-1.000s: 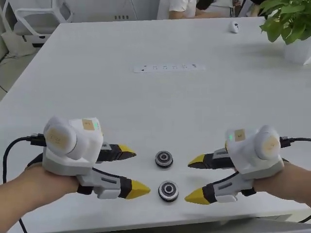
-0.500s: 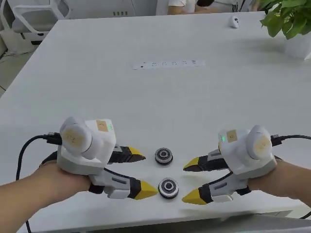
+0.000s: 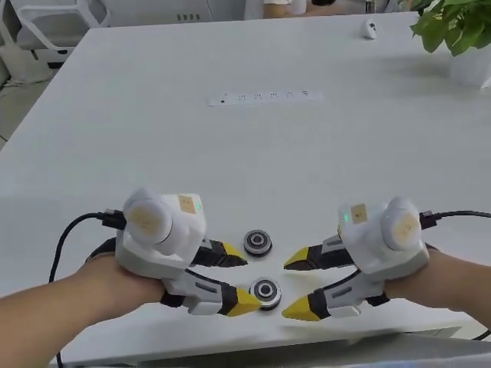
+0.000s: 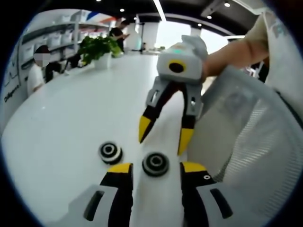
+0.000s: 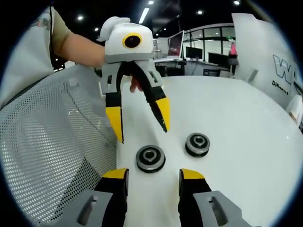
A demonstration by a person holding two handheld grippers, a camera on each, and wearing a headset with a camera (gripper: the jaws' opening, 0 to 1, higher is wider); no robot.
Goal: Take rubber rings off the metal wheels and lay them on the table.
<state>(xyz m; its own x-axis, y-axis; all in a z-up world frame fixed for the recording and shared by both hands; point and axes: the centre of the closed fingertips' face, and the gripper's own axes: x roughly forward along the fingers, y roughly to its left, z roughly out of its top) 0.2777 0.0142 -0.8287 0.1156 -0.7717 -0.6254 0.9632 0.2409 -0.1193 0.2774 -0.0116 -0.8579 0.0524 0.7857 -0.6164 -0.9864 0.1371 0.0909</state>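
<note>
Now both claws gape: left gripper (image 3: 242,280) and right gripper (image 3: 295,285) flank the near wheel (image 3: 265,290) on the table (image 3: 230,153), 2nd wheel (image 3: 258,243) just beyond. Best steady the wheel with 1 claw, pinch only its rubber ring (image 5: 150,170) with the other

Left gripper (image 3: 244,280): fingers apart.
Right gripper (image 3: 291,287): fingers apart.
Near wheel (image 3: 265,290): lay on tabletop (image 3: 230,169) between both grippers.
Far wheel (image 3: 258,243): just beyond it.

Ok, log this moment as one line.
phase: pre-grasp | left gripper: open, at near wheel | right gripper: open, facing it | far wheel: untouched on table | rubber rings: on both wheels
</note>
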